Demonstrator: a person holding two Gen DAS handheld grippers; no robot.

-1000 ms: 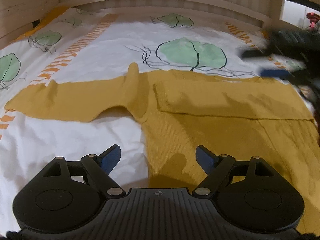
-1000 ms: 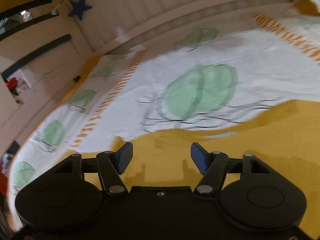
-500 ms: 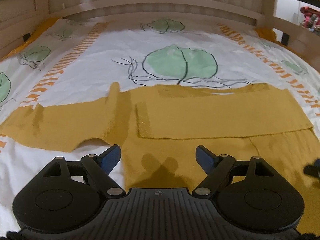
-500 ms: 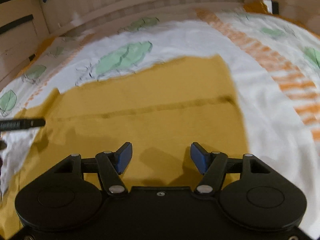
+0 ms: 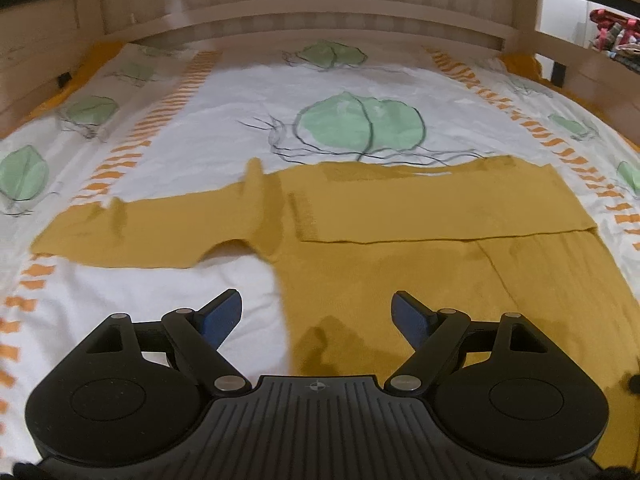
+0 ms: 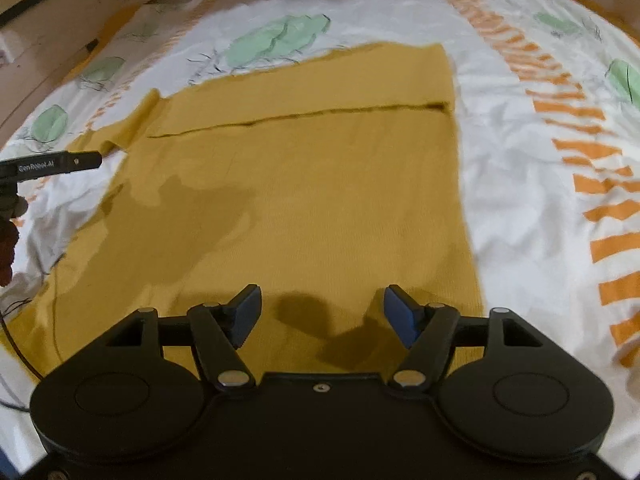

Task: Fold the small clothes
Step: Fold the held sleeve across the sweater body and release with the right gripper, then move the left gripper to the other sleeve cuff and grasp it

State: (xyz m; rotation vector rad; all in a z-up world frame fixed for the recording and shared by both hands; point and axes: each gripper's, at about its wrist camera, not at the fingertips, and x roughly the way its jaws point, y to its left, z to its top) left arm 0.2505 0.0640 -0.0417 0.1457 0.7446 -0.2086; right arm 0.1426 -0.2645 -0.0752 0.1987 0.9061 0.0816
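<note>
A mustard-yellow sweater (image 5: 400, 272) lies flat on the bed. One sleeve (image 5: 440, 212) is folded across its chest, and the other sleeve (image 5: 140, 236) stretches out to the left. My left gripper (image 5: 318, 314) hovers open over the sweater's left side edge, with nothing between its fingers. In the right wrist view the sweater (image 6: 320, 184) fills the middle, and the folded sleeve (image 6: 320, 84) lies at its far end. My right gripper (image 6: 322, 312) hangs above the sweater's near part. Its jaws are opening and hold nothing. A finger of the left gripper (image 6: 52, 165) shows at the left edge.
The bed cover (image 5: 360, 80) is white with green leaves and orange striped bands. A wooden bed rail (image 5: 320, 20) runs along the far side. A hand (image 6: 6, 248) and a thin cable (image 6: 24, 360) show at the left edge of the right wrist view.
My right gripper swung from the sweater's far edge over to its near part. The left gripper drew back a little, so more of the sweater shows.
</note>
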